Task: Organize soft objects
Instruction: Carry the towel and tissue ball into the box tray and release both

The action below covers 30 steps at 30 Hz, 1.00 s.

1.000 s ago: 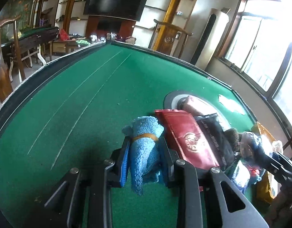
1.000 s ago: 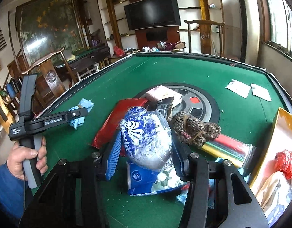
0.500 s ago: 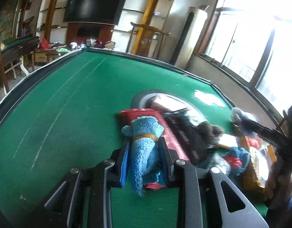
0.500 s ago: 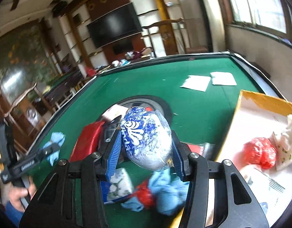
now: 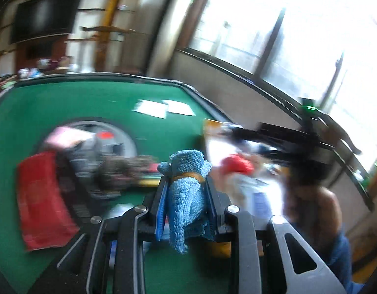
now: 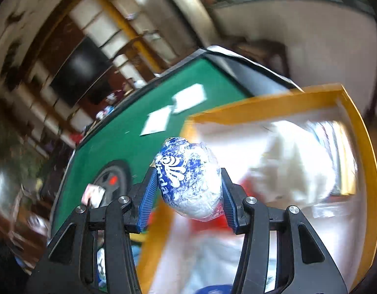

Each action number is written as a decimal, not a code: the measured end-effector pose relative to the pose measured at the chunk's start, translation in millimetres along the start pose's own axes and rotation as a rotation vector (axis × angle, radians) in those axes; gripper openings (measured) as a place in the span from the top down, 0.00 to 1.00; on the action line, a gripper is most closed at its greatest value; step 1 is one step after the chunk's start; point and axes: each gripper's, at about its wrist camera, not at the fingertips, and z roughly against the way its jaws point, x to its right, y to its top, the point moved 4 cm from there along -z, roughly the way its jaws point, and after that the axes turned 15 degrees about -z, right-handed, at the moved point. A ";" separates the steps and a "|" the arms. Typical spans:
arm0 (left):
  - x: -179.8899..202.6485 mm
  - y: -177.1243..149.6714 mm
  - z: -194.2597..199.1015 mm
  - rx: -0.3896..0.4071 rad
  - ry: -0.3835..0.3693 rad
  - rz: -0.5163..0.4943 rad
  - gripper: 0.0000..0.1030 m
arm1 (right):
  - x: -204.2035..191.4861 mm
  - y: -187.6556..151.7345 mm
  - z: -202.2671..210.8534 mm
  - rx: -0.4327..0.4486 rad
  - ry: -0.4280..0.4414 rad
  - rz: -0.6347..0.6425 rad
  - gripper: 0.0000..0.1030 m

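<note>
Right claw (image 6: 187, 188) holds blue-white bag (image 6: 189, 181), now over yellow box (image 6: 359, 132), no longer over desk (image 6: 129, 127) pile. Drop looks next. Left claw (image 5: 186, 202) grips blue cloth (image 5: 187, 196), swung toward box too. Both pictures blurry.

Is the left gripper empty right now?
No, the left gripper is clamped on a rolled blue towel with a tan band around it, held between both fingers.
</note>
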 end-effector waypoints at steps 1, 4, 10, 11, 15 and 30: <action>10.7 2.7 -6.1 -0.004 -0.023 -0.013 0.73 | 8.4 4.2 -2.6 -0.011 -0.002 -0.030 0.53; 45.9 13.7 -31.0 -0.027 -0.084 -0.061 0.73 | 23.7 11.9 -9.2 -0.016 -0.019 -0.082 0.53; 71.3 4.1 -78.1 -0.123 -0.140 -0.077 0.72 | 26.1 16.8 -10.7 0.013 -0.069 -0.061 0.53; 71.0 3.0 -80.6 -0.132 -0.140 -0.077 0.73 | 25.2 16.2 -11.7 0.013 -0.076 -0.058 0.52; 69.4 -5.3 -85.1 -0.154 -0.140 -0.080 0.72 | 24.8 16.9 -12.8 0.005 -0.095 -0.048 0.51; 74.6 -6.9 -75.1 -0.137 -0.177 -0.077 0.49 | 13.0 16.2 1.1 0.073 -0.129 0.025 0.40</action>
